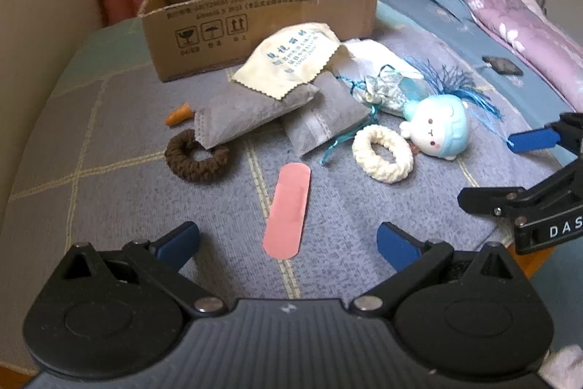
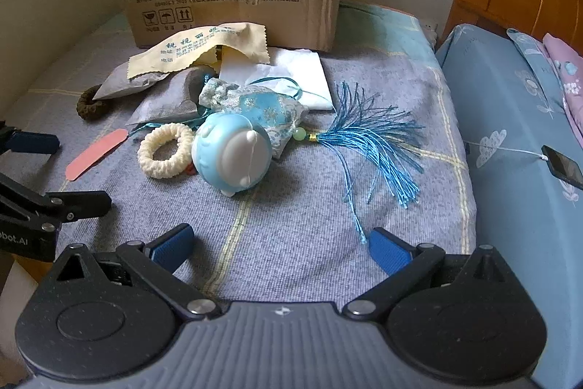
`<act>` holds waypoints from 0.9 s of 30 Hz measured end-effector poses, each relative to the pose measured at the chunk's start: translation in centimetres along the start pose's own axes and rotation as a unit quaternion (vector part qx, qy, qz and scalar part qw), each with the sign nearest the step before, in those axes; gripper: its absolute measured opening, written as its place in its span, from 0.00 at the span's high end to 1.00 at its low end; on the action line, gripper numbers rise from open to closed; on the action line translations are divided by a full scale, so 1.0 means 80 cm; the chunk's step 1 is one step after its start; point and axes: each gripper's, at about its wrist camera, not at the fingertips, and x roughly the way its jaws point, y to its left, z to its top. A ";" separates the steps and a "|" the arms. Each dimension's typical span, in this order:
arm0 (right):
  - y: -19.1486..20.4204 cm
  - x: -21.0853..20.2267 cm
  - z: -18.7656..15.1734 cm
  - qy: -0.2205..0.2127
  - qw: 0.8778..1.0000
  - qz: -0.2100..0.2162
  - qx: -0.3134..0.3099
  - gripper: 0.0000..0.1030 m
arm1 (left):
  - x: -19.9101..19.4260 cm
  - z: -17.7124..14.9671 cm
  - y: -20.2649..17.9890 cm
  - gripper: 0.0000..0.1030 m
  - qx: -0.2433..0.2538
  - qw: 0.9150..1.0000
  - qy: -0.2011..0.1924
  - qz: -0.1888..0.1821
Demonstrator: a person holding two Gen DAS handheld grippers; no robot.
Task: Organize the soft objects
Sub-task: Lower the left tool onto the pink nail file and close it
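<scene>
Both claws were spread wide and held nothing: the left claw [image 1: 288, 241] hovered low over the bed [image 1: 109, 170] with the pink plaster [image 1: 288, 211] lying flat just ahead of the gap between its fingers, and the right claw [image 2: 280, 245] hung over bare cover, the loose ends of the blue tassel [image 2: 368, 137] just ahead of its right finger. That plaster looked thin, limp and nearly weightless, so it would probably have to be pinched at one end or scraped up off the cloth. Further ahead of the left claw lay the brown hair tie [image 1: 196, 157] and the cream hair tie [image 1: 382, 154], springy rings best taken across one side of the loop. Beside the cream one, the blue and white toy [image 1: 439, 130] seemed smooth and rounded, likely to slip unless gripped across its middle. Beyond these, the grey pouches [image 1: 255, 113], the yellow cloth [image 1: 288, 61] and the brocade sachet [image 2: 255, 108] were soft and light, and any fold would do. Farthest stood the cardboard box [image 1: 262, 20], its inside hidden by the near wall. White paper [image 2: 291, 72] was partly buried, the small orange thing [image 1: 178, 113] could not be identified, and the dark object [image 2: 566, 166] on the pillow was cut off.
</scene>
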 end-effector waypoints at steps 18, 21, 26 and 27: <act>0.000 0.000 -0.002 -0.005 1.000 0.002 0.000 0.00 | -0.005 0.016 0.003 0.66 0.046 0.998 -0.011 -0.038; 0.000 0.000 -0.002 -0.005 1.000 0.002 0.000 0.00 | -0.004 0.017 0.003 0.72 0.045 0.998 -0.013 -0.041; 0.001 -0.001 -0.003 -0.009 1.000 0.000 0.000 0.00 | -0.003 0.019 0.004 0.83 0.041 0.998 -0.014 -0.040; 0.002 -0.001 -0.003 -0.009 1.000 0.000 0.000 0.00 | -0.003 0.019 0.005 0.83 0.039 0.998 -0.014 -0.040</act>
